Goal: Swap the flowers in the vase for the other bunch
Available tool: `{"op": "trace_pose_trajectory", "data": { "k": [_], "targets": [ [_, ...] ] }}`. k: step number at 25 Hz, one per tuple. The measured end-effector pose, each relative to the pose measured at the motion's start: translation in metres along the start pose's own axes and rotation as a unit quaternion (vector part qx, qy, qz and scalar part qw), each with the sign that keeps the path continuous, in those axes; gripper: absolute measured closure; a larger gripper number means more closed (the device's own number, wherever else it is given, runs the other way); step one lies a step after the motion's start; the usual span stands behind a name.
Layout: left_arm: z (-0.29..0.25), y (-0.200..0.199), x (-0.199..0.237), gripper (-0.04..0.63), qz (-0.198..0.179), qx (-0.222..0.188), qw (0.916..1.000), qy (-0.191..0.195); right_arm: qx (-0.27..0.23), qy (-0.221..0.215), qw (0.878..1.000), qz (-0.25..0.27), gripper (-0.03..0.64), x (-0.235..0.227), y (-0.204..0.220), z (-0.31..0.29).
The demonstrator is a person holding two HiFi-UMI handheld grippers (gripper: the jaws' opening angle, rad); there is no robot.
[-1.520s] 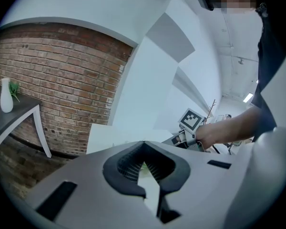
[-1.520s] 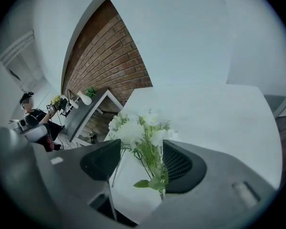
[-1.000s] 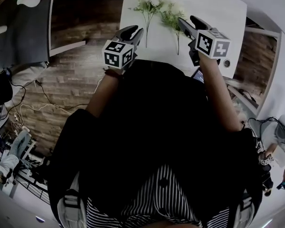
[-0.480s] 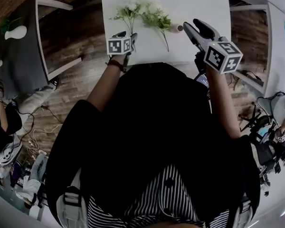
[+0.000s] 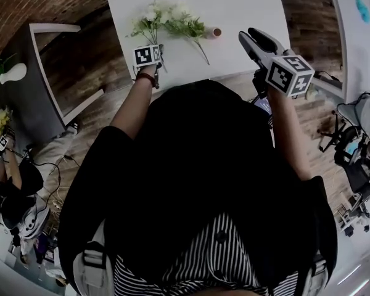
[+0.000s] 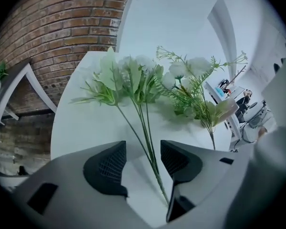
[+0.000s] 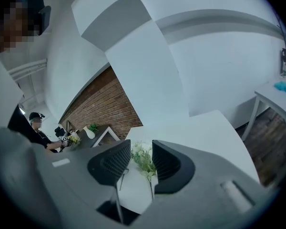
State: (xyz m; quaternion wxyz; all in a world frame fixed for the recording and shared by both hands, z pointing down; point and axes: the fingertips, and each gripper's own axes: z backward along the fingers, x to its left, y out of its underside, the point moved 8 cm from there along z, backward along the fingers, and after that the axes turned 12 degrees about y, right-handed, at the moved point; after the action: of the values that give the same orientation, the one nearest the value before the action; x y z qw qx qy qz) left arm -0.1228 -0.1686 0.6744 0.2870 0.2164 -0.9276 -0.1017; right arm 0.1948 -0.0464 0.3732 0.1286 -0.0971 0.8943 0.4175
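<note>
Both bunches are lying flat on the white table, neither in a vase, so the putting-in looks still to do. Left gripper, jaws just opened wide, is straddling the left bunch stems, not pinching. Right gripper is hovering off the table edge, jaws narrowing on nothing. Small round thing is sitting by the right bunch, maybe the vase, cannot tell

Too small to identify: small round thing just right of the flower bunches. Bunches' stem ends hidden under left gripper and its marker cube. Surface edge nearest bunches' stems hidden behind person's torso.
</note>
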Motion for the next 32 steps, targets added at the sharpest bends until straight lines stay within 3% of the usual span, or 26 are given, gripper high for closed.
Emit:
{"op": "trace_pose_trajectory", "data": {
  "k": [3, 7, 16, 20, 24, 26, 29, 32],
  "targets": [
    [0.000, 0.001, 0.000, 0.377, -0.006, 0.005, 0.9999, -0.015, 0.003, 0.002, 1.000, -0.006, 0.482, -0.001, 0.005, 0.001],
    [0.002, 0.000, 0.006, 0.509, -0.032, 0.012, 0.9983, -0.047, 0.008, 0.000, 1.000, -0.011, 0.492, -0.003, 0.008, 0.000],
    [0.027, 0.006, -0.003, 0.571, -0.004, -0.059, 0.9982, -0.002, 0.027, -0.025, 0.999, -0.016, 0.531, -0.009, 0.016, -0.010],
    [0.049, 0.014, -0.001, 0.572, 0.045, -0.105, 0.9934, 0.012, 0.035, -0.048, 0.998, -0.008, 0.538, -0.003, 0.015, -0.024],
    [0.083, 0.023, 0.004, 0.571, 0.133, -0.177, 0.9752, 0.013, 0.048, -0.072, 0.996, 0.005, 0.548, -0.001, 0.011, -0.038],
    [0.103, 0.022, -0.002, 0.571, 0.141, -0.218, 0.9654, 0.023, 0.051, -0.082, 0.995, 0.008, 0.549, 0.000, 0.011, -0.038],
    [0.131, 0.003, -0.028, 0.572, 0.104, -0.300, 0.9455, 0.071, 0.049, -0.095, 0.994, 0.005, 0.553, 0.000, 0.009, -0.039],
    [0.153, -0.031, -0.061, 0.572, 0.032, -0.365, 0.9222, 0.123, 0.045, -0.094, 0.995, -0.007, 0.564, -0.004, 0.007, -0.043]
  ]
}}
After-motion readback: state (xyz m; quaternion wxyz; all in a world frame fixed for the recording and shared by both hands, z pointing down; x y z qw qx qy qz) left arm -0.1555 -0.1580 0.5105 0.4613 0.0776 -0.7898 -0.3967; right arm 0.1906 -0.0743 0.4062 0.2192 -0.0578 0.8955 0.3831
